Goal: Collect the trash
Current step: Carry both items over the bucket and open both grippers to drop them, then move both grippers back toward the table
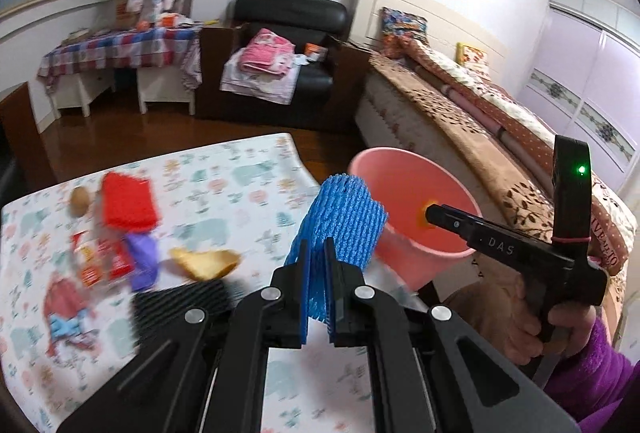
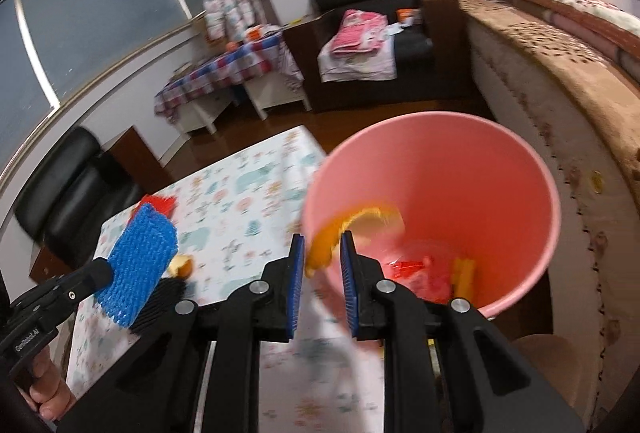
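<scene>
The left gripper (image 1: 318,253) is clamped on a blue foam-mesh fruit sleeve (image 1: 340,217), which stands up from between its black fingers just beside the near rim of the pink plastic bucket (image 1: 448,201). The sleeve looks very light, soft and springy, so it will squash flat under the pads and is best pinched across its middle or one end; it may cling to the ribbed pads when let go. The right gripper (image 2: 322,273) is closed on a curled orange peel (image 2: 344,229), held over the bucket's mouth; the peel seems limp and a little slippery, and a loose pinch could drop it early. Red and yellow scraps already lie in the bucket's bottom. On the table with its animal-print cloth (image 1: 248,173), more rubbish waits toward the left edge: a red foam-mesh sleeve (image 1: 128,201), a red-and-white snack wrapper (image 1: 100,259), a purple scrap (image 1: 142,261), a yellowish peel piece (image 1: 204,263) and a small brown round thing (image 1: 80,201), blurred. The two grippers crowd the same bucket mouth, so each may hinder the other there.
</scene>
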`<state>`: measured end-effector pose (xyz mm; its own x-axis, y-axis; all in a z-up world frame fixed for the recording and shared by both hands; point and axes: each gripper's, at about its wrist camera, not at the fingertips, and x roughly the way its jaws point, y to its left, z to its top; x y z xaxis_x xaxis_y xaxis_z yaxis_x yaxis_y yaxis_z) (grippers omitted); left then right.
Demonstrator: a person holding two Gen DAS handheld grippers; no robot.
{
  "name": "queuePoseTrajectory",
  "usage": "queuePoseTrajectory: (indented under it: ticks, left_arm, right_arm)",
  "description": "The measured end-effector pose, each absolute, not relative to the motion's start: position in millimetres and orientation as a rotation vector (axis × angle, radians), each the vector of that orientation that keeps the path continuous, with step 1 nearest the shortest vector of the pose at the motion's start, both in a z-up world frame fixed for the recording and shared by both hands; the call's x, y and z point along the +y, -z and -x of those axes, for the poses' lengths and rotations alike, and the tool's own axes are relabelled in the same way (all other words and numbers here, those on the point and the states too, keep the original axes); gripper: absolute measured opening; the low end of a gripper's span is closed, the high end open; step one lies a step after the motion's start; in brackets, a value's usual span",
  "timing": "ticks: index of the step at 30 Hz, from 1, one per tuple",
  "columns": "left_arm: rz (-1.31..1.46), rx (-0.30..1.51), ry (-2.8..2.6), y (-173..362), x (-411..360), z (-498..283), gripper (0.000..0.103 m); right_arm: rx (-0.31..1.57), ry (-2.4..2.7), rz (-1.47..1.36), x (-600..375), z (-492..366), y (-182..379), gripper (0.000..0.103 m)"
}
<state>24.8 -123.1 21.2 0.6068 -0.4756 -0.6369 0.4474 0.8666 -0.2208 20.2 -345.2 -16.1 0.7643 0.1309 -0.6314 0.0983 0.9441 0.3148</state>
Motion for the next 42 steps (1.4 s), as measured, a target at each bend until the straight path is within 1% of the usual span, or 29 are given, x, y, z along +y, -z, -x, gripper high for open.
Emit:
queuePoseTrajectory:
  ticks: [10, 14, 23, 25, 26, 27, 28, 36, 38, 40, 42]
  left_arm:
    - [-0.016, 0.762, 0.611, -21.6, -203.9, -54.1, 0.006]
    - [-0.044, 0.785, 0.622, -13.7, -231.3, -67.4, 0.006]
    - [-0.057, 0.827, 0.622, 5.9, -265.2, -88.3, 0.006]
    - [-0.051, 0.835, 0.629, 7.9, -268.2, -90.5, 0.020]
    - [-0.049, 0.834, 0.626, 8.7, -269.3, -91.1, 0.024]
    - [-0.046, 0.833, 0.623, 9.1, -269.9, -91.3, 0.033]
    - [-0.044, 0.832, 0.623, 9.3, -269.6, -91.2, 0.038]
    - [-0.022, 0.825, 0.610, 5.2, -255.0, -90.1, 0.039]
    - [-0.015, 0.824, 0.604, 4.3, -248.1, -88.6, 0.039]
    - [-0.011, 0.822, 0.601, 2.7, -243.7, -86.9, 0.039]
    - [-0.004, 0.822, 0.595, 2.0, -237.6, -84.3, 0.039]
  right_arm:
    - [0.700, 0.043, -0.414, -389.6, -17.1, 30.2, 0.019]
    - [0.700, 0.056, -0.426, -398.4, -15.2, 35.8, 0.019]
    - [0.710, 0.054, -0.453, -410.4, -12.3, 46.1, 0.019]
    - [0.710, 0.056, -0.454, -412.1, -13.3, 46.3, 0.019]
    - [0.710, 0.056, -0.456, -412.3, -13.4, 45.9, 0.019]
    - [0.709, 0.056, -0.459, -412.8, -13.3, 46.2, 0.019]
    - [0.709, 0.058, -0.461, -413.2, -13.4, 46.5, 0.019]
    - [0.708, 0.043, -0.450, -407.9, -13.0, 44.6, 0.020]
    - [0.707, 0.035, -0.442, -404.1, -13.0, 42.8, 0.028]
    - [0.701, 0.025, -0.435, -398.3, -11.4, 40.7, 0.031]
    - [0.703, 0.018, -0.425, -393.1, -10.9, 38.5, 0.032]
